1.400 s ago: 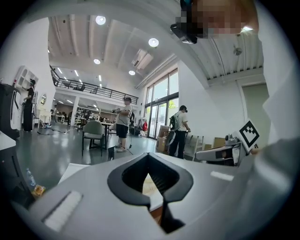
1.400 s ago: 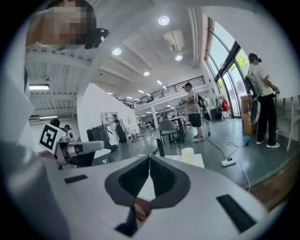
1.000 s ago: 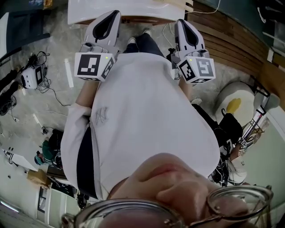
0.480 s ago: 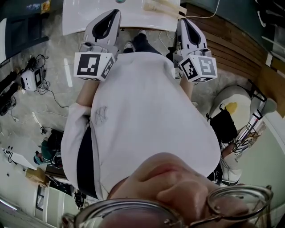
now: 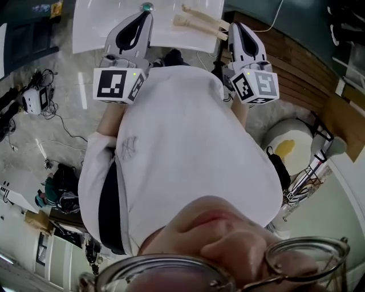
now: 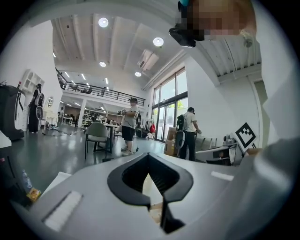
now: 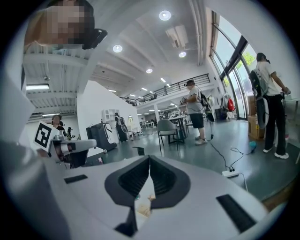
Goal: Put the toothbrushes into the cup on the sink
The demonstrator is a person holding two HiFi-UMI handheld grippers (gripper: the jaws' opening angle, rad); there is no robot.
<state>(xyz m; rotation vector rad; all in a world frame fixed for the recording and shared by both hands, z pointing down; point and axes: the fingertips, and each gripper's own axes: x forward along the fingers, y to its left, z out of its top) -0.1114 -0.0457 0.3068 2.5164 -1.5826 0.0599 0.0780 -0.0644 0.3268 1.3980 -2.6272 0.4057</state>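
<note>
Two pale wooden toothbrushes lie on a white counter at the top of the head view. A small teal round thing sits at the counter's far edge; I cannot tell what it is. My left gripper reaches over the counter's near edge, below that teal thing. Its jaws meet at the tips with nothing between them. My right gripper is just right of the toothbrushes' near ends and apart from them. It is shut and empty too.
Cables and small devices lie on the floor at the left. A slatted wooden panel stands at the right, with a white round seat below it. People and a chair stand far off in the hall.
The white counter has slid further into view at the top and the toothbrushes have appeared on it. Both grippers have moved forward to its edge, still shut.
</note>
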